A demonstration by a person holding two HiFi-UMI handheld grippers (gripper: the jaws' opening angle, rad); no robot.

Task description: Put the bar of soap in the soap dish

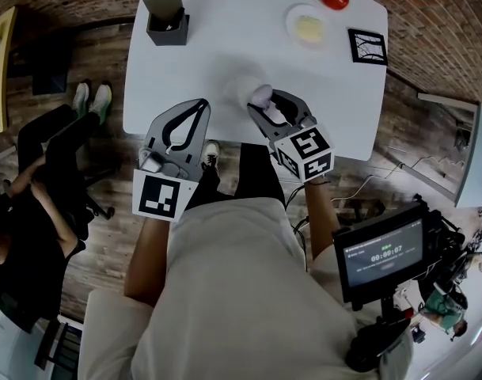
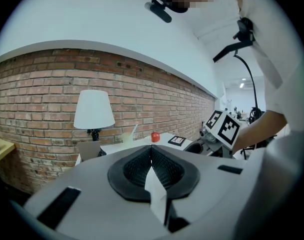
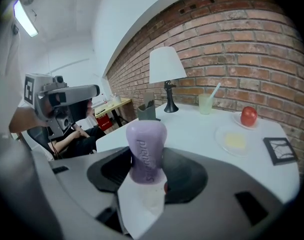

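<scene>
Carry step: right gripper (image 1: pixel 266 108) clamps the soap (image 3: pixel 147 149) upright above the table's (image 1: pixel 225 54) near edge, left gripper (image 2: pixel 152 154) closed and empty; next, reach to the dish (image 1: pixel 290 16) at the far right corner, presumably the soap dish.

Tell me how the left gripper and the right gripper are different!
The right gripper has its jaws shut on a purple soap; the left gripper has its jaws shut together on nothing. In the head view the right cube sits turned, showing two faces; the left cube shows one flat face. Both are grey with black jaw pads, at the white table's near edge.
</scene>
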